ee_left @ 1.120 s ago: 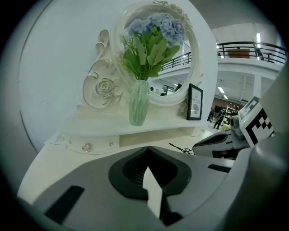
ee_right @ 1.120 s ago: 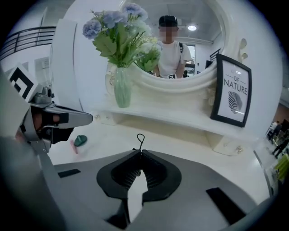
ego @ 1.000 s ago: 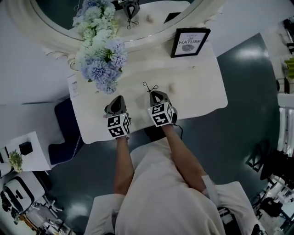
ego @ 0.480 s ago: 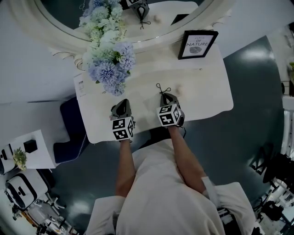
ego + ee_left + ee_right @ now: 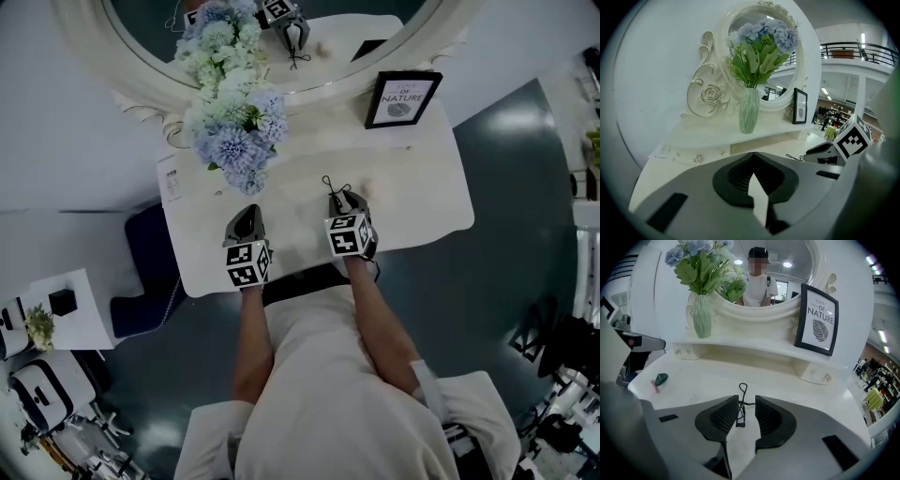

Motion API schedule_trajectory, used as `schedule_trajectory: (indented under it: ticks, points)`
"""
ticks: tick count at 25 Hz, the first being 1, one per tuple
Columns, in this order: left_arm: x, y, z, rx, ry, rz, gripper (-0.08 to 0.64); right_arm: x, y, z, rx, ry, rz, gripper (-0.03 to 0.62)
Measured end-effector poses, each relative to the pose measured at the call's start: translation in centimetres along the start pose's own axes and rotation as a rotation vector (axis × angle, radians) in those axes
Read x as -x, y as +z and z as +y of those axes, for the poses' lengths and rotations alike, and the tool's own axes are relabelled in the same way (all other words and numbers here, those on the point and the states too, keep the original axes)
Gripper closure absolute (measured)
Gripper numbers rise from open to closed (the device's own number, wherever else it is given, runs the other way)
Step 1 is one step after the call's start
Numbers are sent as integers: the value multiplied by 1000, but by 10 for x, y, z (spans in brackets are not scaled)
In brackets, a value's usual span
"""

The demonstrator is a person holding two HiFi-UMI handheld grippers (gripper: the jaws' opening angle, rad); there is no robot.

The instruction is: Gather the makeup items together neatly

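Observation:
A black eyelash curler (image 5: pixel 742 405) lies on the white dressing table (image 5: pixel 797 394), its loop pointing away from me. My right gripper (image 5: pixel 746 401) stands around its handle end. Its jaws have just been opening, and the pads stand a little apart on either side of the curler without pressing it. In the head view the curler (image 5: pixel 332 184) pokes out ahead of the right gripper (image 5: pixel 343 198). My left gripper (image 5: pixel 246 217) hovers beside it near the table's front edge, shut and holding nothing (image 5: pixel 752 154). A small green item with a pink stick (image 5: pixel 659 378) lies at the left.
A green vase of blue flowers (image 5: pixel 702 315) and a framed print (image 5: pixel 818 320) stand on the raised shelf (image 5: pixel 754 345) under the oval mirror (image 5: pixel 281 37). The table's front edge (image 5: pixel 281 272) runs right by both grippers. A blue stool (image 5: pixel 145 267) sits at the left.
The curler still sticks out ahead of the right gripper, and both grippers have stayed near the front edge. The head view has shifted slightly.

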State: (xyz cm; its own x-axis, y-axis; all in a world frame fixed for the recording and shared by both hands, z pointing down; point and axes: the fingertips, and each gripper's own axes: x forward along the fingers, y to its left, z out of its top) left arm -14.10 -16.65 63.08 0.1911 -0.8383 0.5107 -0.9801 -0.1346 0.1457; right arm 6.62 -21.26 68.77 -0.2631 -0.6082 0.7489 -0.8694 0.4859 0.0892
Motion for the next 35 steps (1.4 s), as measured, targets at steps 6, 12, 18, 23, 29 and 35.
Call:
schedule_trajectory:
  ticks: [6,12,18,23,29,35]
  points:
    - [11,5,11,-9,-16,-14,546,18,20,6,-12,-41,-72,448]
    - [35,3,29,-12,-27,-25,546,47,43,28,12,-91,-164,449]
    - [62,-10,58,-4,-13,-45,546,46,40,111,47,107,-167,466]
    - [76,-34,77,7,-10,-35,546,32,28,183,61,331,-164,466]
    - [90,-51,95,13,-16,-38,546,17,22,245,128,486,-132,466]
    - [102,-55,104,24,-27,-54,546,0,-1,281,269,546,-15,434]
